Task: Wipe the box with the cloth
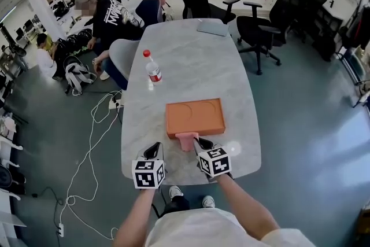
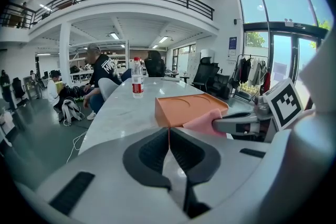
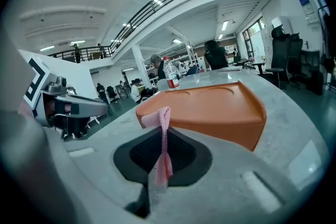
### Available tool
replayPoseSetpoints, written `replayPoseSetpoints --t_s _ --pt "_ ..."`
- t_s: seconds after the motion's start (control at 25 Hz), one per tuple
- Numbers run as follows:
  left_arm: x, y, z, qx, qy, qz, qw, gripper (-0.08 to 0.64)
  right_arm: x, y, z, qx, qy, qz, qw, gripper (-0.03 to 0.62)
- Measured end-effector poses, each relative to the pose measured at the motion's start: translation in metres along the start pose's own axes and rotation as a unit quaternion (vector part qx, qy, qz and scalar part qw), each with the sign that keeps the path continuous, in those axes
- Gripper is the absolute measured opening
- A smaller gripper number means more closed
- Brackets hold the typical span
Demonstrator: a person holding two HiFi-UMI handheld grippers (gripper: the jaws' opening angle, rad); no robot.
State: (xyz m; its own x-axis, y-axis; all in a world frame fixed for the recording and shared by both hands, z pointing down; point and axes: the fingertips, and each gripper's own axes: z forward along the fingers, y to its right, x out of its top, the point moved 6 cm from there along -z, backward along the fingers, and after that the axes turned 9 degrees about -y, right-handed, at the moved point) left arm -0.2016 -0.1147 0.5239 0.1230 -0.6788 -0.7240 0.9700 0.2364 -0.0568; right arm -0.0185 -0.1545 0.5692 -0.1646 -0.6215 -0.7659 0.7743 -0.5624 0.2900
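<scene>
the right tool (image 3: 164, 131) grips a thin pink woven cloth (image 1: 186, 141) at the near edge of the flat orange plastic box (image 1: 195, 117). the left tool (image 2: 169, 136) is clenched on nothing, just beside it over the pale marble desk (image 1: 191, 66).

Your left gripper (image 1: 154, 151) has its jaws pressed together, nothing between them. Your right gripper (image 1: 200, 146) is just beside it and slightly ahead, jaws clamped on the pink cloth (image 1: 186, 140). Left forearm (image 1: 136, 214) and right forearm (image 1: 245, 208) are bare, both reaching forward, converging slightly.
</scene>
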Motion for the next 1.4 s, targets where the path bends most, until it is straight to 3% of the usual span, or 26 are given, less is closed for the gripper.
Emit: replayPoseSetpoints --t_s 0.96,1.4 --pt "0.016 0.035 0.026 -0.031 -0.01 0.026 0.9991 0.017 -0.018 0.072 -0.041 -0.068 0.02 0.082 0.994 0.015" --pt "0.022 0.041 0.034 -0.048 -0.011 0.04 0.998 0.017 -0.03 0.108 -0.069 -0.118 0.028 0.12 0.985 0.014"
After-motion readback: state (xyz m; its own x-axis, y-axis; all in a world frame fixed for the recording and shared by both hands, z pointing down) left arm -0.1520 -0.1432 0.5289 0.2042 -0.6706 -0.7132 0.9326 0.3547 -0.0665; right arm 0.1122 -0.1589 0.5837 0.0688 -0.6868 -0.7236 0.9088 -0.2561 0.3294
